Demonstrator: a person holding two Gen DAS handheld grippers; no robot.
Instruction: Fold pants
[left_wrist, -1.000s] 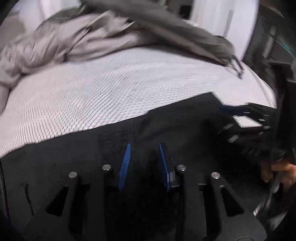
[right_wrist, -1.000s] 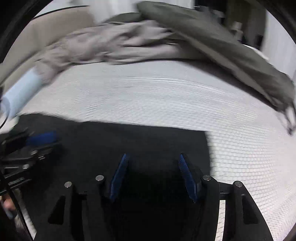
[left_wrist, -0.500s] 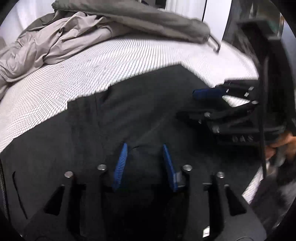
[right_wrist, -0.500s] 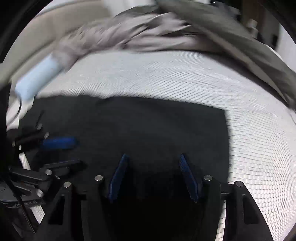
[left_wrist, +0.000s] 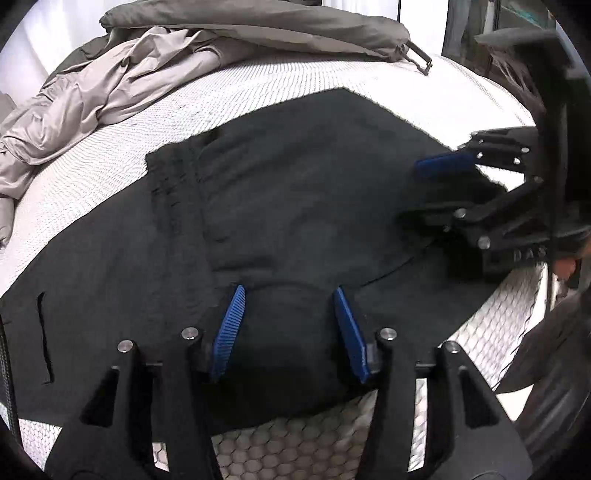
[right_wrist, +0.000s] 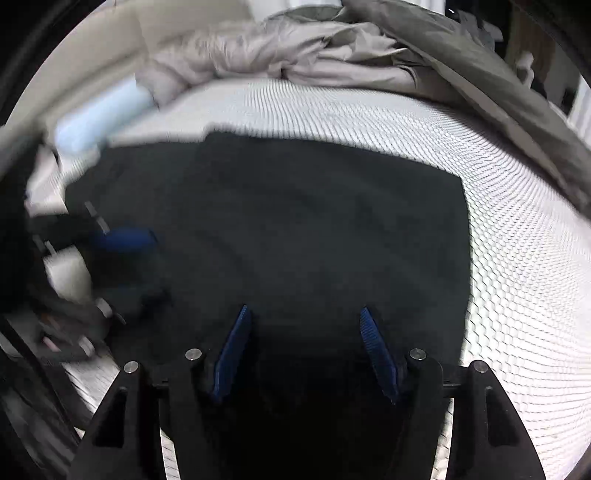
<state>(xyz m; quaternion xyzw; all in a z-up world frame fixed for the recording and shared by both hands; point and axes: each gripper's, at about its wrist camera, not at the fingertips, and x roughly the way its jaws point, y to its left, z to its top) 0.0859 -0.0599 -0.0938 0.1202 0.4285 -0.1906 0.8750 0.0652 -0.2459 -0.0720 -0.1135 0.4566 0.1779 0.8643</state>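
Black pants lie spread flat on a white honeycomb-patterned mattress, with a pocket slit at the left. My left gripper hovers low over their near edge. Its jaws are opening, and a soft hump of black cloth lies between the blue pads without being pinched. My right gripper stands wide over the pants' near right part, dark cloth beneath it and nothing pressed. In the left wrist view the right gripper reaches in from the right over the pants' edge.
Crumpled beige cloth and an olive-grey garment are piled along the far side of the mattress. A pale blue roll lies at the far left. A person's hand shows at the right edge. Bare mattress lies right of the pants.
Both views have drawn back toward the near edge, so more of the pants shows. The left jaws have spread wider off the cloth. The right gripper looms larger at the right.
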